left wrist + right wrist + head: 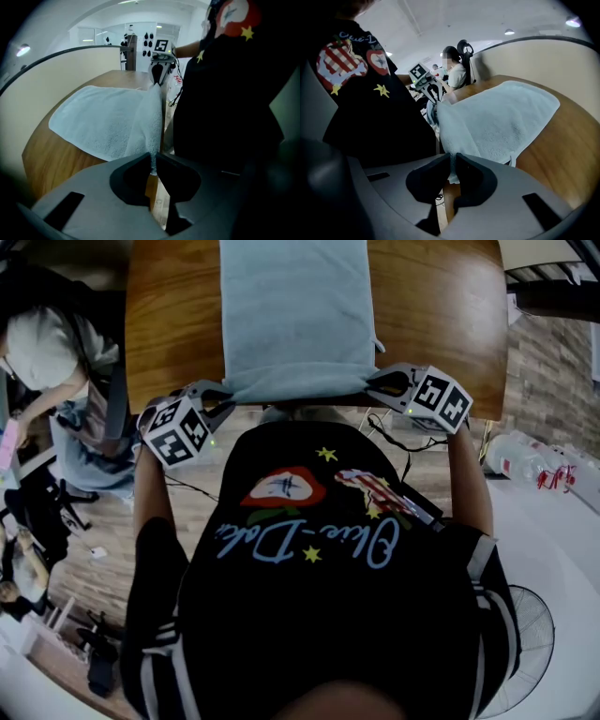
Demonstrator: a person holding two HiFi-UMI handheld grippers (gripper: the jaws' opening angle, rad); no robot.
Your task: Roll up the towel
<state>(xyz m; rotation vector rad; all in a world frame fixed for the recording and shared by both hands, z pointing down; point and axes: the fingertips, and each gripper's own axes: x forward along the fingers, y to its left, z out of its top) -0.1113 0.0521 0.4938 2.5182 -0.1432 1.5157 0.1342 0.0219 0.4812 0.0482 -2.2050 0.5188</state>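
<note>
Holding: the left claw is clenched on the near left corner of the towel, and the right claw is clenched on its near right corner.
Towel: pale blue, lying flat down the middle of the bench. Its near hem is bunched and lifted at the bench's near edge, and its far end runs out of the head view.
Stage, as judged: no turn of the roll has been made yet, so the start is what matters.
Risk, thin grip: each claw pinches only a sliver of cloth at its very tips. A firm push toward the bench's far side could pull a corner free.
Risk, uneven hands: if one claw leads, the hem will turn over askew and the roll will taper.
Risk, slack core: the hem is gathered between the claws, so a loose first turn would give a fat, floppy roll.
Risk, drag: a pull back past the bench's near edge could slide the whole towel off.
</note>
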